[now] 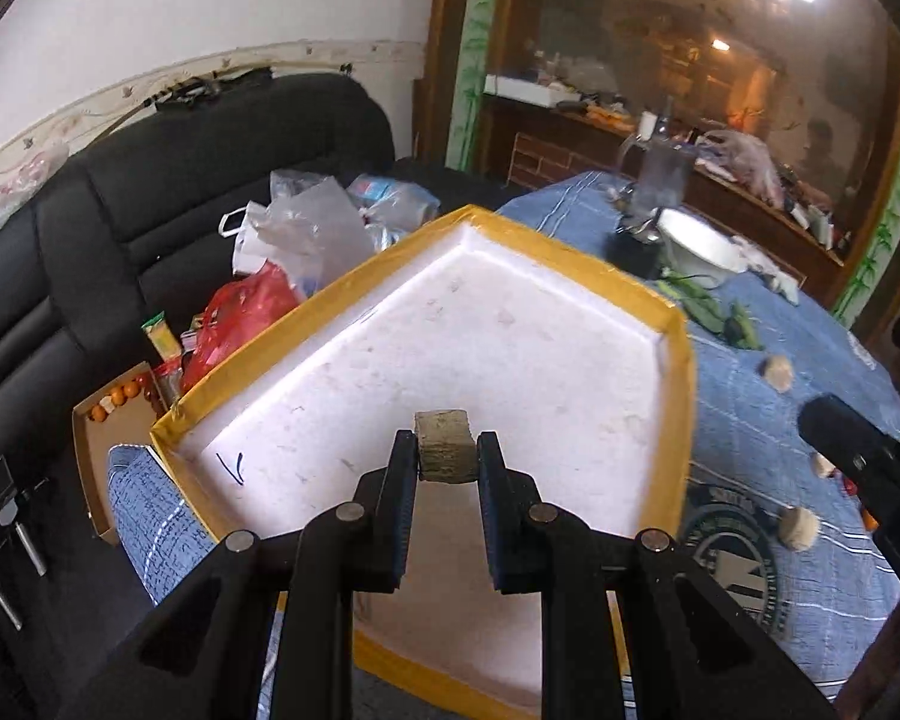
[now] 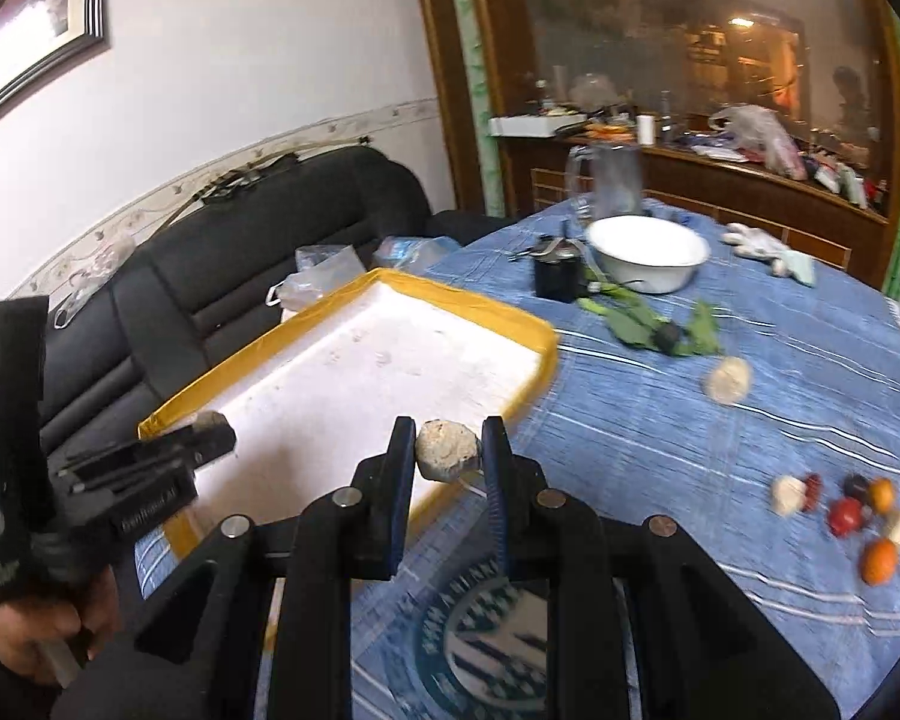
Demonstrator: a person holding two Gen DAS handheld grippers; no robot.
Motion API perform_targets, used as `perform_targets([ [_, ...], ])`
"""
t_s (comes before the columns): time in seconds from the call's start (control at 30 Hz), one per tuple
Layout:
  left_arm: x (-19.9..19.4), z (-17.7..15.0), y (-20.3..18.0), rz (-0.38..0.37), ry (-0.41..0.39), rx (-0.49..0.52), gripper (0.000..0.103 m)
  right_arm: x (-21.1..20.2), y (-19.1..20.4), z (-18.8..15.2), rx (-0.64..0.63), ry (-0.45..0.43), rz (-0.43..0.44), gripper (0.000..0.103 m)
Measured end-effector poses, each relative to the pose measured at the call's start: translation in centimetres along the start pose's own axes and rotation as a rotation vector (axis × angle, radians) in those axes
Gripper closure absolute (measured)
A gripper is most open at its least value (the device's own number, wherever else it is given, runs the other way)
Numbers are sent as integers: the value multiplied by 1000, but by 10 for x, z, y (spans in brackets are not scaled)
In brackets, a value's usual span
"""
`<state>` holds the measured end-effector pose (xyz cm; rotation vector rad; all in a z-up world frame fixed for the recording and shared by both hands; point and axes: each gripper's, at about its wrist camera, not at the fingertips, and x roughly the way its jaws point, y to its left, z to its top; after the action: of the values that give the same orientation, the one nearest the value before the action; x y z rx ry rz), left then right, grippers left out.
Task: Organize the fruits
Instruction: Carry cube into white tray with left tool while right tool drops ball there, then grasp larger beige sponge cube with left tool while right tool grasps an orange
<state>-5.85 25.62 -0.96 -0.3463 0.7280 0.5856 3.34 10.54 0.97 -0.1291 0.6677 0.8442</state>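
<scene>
A: What does the left tool point(image 1: 447, 453) hold?

B: Its 2 fingers are narrowed onto a tan, cube-shaped piece point(image 1: 444, 446), pinched at the tips. Directly beyond and below those tips lies the white foam tray point(image 1: 510, 360) with its yellow taped rim.

A: And the right tool point(image 2: 448, 450)?

B: It clamps a pale, rounded lump point(image 2: 448, 451) between its fingers. The tray's near corner sits just ahead and left of its tips, and the blue striped cloth of the surface point(image 2: 690, 420) spreads ahead and to its right.

A: Where is the rest of the fruit?

B: To the right of the right tool, a loose cluster of small red and orange fruits point(image 2: 858, 510) mixed with pale cubes rests on the surface. Farther ahead of it lies another pale lump point(image 2: 729, 380), with green leaves point(image 2: 648, 321) and a white bowl point(image 2: 648, 252) beyond.

A: Does the right wrist view show the left tool?

B: Yes, at its left, gripped by a hand point(image 2: 36, 630), its tips over the tray's near rim.
</scene>
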Motion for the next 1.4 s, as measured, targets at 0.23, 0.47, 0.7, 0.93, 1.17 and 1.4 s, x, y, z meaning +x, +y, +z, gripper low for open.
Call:
perform_targets([
  [0.23, 18, 4, 12, 53, 31, -14, 85, 62, 17, 4, -29, 83, 28, 79],
  [0.47, 34, 8, 21, 118, 56, -22, 84, 94, 24, 8, -41, 120, 39, 78],
  [0.7, 31, 9, 26, 142, 50, -31, 84, 109, 21, 4, -33, 162, 33, 75],
  [0.93, 19, 8, 33, 170, 22, -71, 40, 77, 9, 6, -15, 92, 14, 32],
  [1.17, -7, 6, 7, 112, -44, -86, 23, 1, -34, -15, 30, 16, -58, 25],
  [1.4, -20, -11, -74, -59, -44, 63, 21, -84, -125, -64, 170, -15, -239, 20],
])
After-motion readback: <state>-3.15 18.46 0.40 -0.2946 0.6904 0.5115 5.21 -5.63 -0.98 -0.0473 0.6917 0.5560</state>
